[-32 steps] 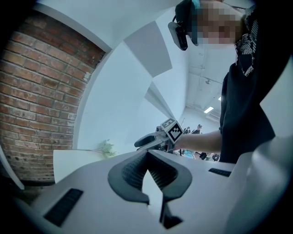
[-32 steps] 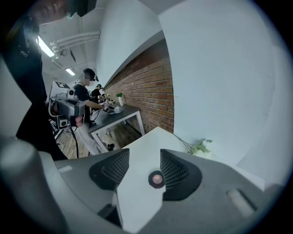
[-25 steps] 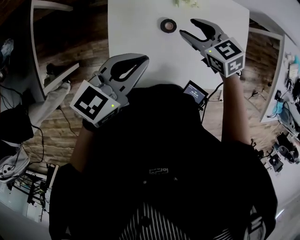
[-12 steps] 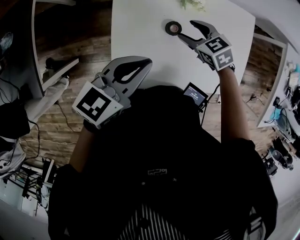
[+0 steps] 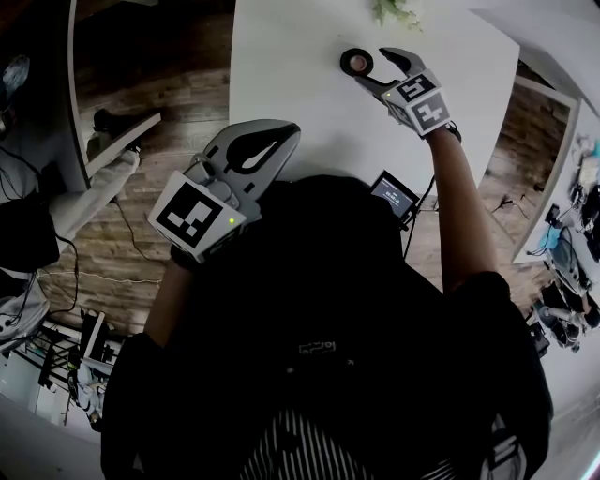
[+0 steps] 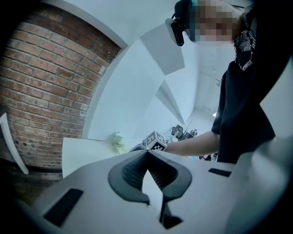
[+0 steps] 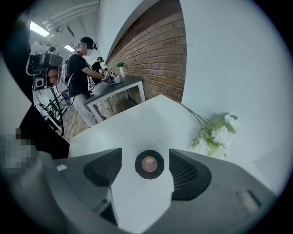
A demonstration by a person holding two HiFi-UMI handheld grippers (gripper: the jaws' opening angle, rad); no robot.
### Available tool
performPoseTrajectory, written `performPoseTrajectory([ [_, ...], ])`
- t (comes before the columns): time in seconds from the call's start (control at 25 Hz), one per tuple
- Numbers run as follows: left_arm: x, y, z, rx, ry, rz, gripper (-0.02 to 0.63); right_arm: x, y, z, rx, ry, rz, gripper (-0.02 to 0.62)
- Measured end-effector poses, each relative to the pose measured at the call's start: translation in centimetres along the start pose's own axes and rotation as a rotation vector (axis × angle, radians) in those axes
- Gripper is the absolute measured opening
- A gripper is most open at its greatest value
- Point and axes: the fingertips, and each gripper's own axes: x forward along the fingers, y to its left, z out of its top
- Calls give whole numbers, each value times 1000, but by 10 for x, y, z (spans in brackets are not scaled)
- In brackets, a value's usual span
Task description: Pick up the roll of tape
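Flowers [image 5: 396, 11] cut off at the head view's top edge; torso [image 5: 319, 328] hides part of the table [image 5: 281, 56]

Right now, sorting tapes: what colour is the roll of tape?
Roll of tape: black; best in right gripper view.

Your right gripper [image 5: 372, 66] is out at the far right on a stretched arm, tipped steeply down. Its jaws are opening, with the tape [image 7: 149, 164] lying between them, untouched. Your left gripper [image 5: 281, 136] hangs near your chest, almost level, jaws together and empty.
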Motion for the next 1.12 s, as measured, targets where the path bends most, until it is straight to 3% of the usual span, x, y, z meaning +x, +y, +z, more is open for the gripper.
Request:
performPoseTrajectory([
  [0.84, -18, 12, -20, -36, -7, 77, 6, 68, -14, -40, 14, 144, 5, 387],
  [1.12, -15, 17, -31, 8, 8, 117, 6, 80, -19, -48, 10, 191, 0, 390],
])
